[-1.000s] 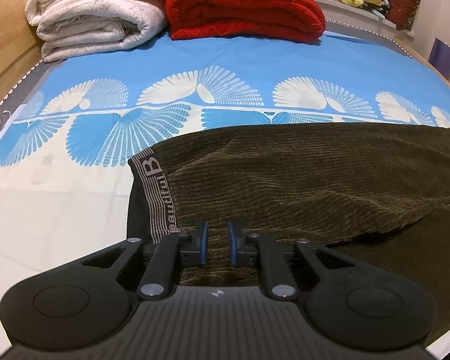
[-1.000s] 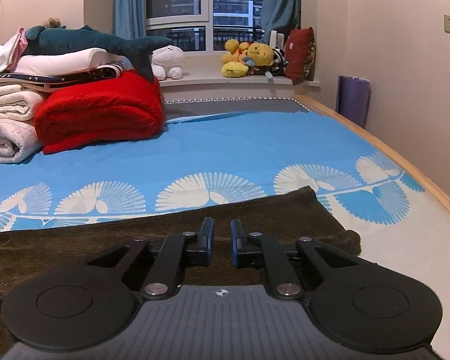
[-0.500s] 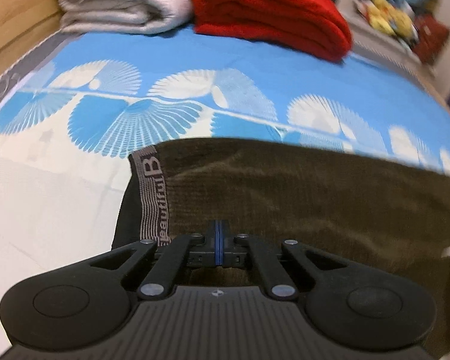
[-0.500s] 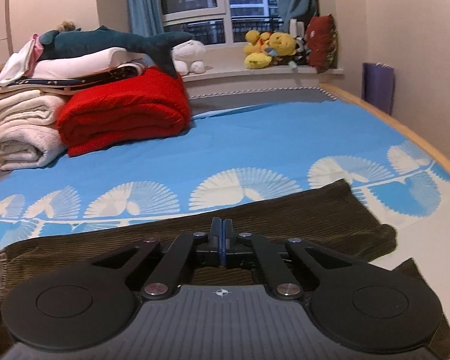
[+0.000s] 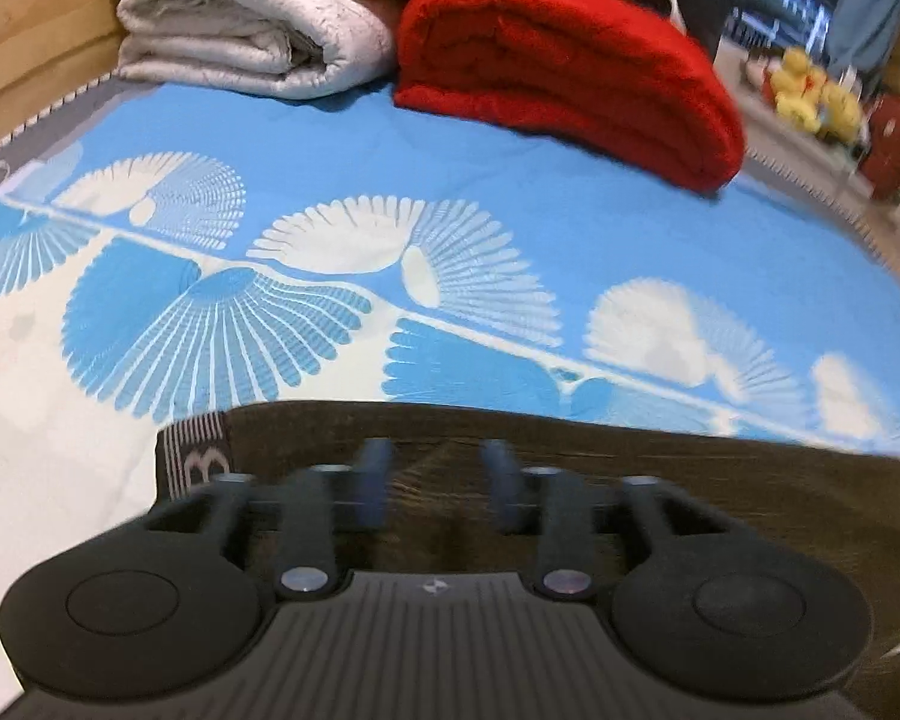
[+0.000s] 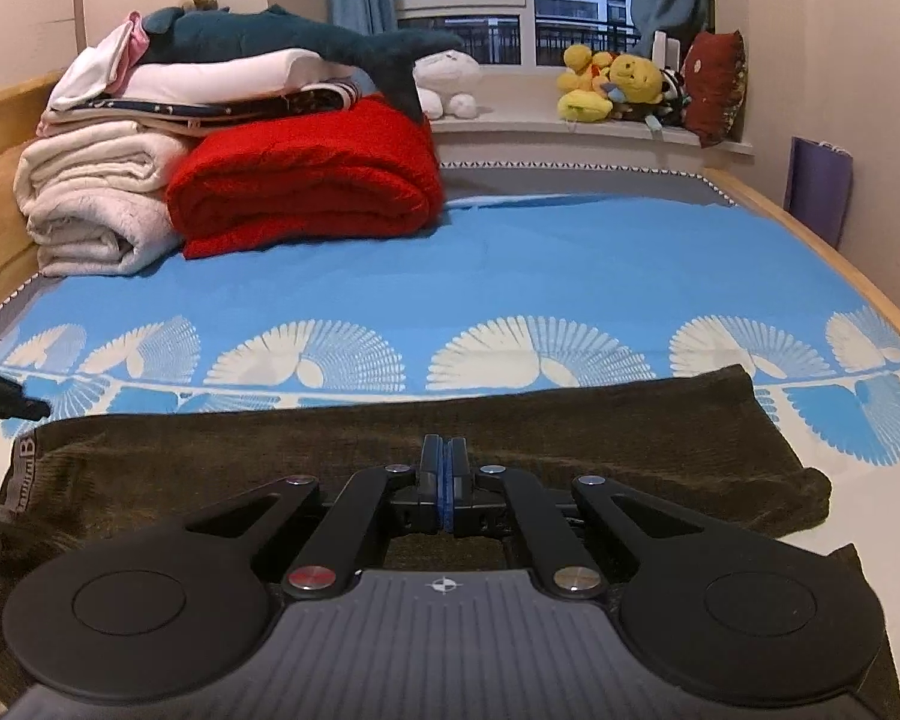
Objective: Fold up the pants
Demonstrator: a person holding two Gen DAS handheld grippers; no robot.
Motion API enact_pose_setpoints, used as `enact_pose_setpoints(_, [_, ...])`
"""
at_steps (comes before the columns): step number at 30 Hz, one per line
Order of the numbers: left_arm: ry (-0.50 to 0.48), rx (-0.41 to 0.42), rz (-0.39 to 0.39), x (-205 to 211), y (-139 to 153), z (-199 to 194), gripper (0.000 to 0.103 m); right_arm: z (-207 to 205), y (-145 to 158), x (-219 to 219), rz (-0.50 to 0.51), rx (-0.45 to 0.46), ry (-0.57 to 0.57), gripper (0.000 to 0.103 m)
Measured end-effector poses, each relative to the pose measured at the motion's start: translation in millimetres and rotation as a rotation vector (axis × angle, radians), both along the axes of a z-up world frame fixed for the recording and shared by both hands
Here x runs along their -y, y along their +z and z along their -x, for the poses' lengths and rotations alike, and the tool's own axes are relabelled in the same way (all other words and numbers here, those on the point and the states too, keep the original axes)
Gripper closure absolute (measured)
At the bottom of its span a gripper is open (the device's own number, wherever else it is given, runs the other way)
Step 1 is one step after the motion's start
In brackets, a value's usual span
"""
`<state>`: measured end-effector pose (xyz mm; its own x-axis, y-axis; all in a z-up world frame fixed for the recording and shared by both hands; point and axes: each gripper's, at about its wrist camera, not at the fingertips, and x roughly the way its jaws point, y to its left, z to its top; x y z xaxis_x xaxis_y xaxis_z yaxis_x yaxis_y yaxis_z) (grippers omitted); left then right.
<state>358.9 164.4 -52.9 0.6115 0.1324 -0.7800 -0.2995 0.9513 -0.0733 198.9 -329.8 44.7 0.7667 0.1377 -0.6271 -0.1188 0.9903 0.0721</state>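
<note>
Fingers (image 5: 373,483) just opening above one pants (image 5: 660,480); two folded blankets (image 6: 306,192).

Pants (image 5: 660,480): near part hidden under the left gripper (image 5: 438,486), whose fingers (image 5: 375,483) were motion-blurred, jaws just opening, no cloth seen between them. Waistband lettering (image 6: 25,468) too small to read; windowsill toys (image 5: 810,96) blurred.

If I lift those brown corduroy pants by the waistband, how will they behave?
The brown pants probably drape limply: they lie flat, following the bed. The ribbed, thick-looking cloth suggests some weight and good grip, not slipperiness. The leg ends would likely trail behind.
</note>
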Motion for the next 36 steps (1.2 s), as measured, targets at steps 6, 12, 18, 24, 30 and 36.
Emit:
enact_pose_setpoints(6, [-0.125, -0.040, -0.124, 10.7, -34.5, -40.2, 0.017, -8.4, -9.8, 3.5, 0.001, -0.037, -0.015, 0.102])
enact_pose_setpoints(12, [-0.229, -0.098, -0.177, 11.9, -63.4, -69.8, 0.016, -20.8, -21.2, -4.2, 0.021, -0.068, -0.012, 0.102])
enact_pose_setpoints(18, [-0.320, -0.143, -0.143, 13.7, -85.2, -78.9, 0.037, -30.5, -29.3, -18.6, 0.066, -0.084, 0.021, 0.103])
enact_pose_setpoints(24, [-0.356, -0.134, -0.109, 13.3, -71.2, -76.7, 0.100, -37.9, -34.1, -23.1, 0.086, -0.099, 0.018, 0.103])
enact_pose_setpoints(30, [-0.390, -0.102, -0.151, 25.6, -42.8, -52.7, 0.101, -36.1, -37.1, -24.9, 0.134, -0.097, 0.020, 0.103])
enact_pose_setpoints(36, [-0.449, -0.059, -0.209, 58.6, 1.1, 0.7, 0.101, -31.3, -43.3, -9.4, 0.162, -0.132, -0.019, 0.103])
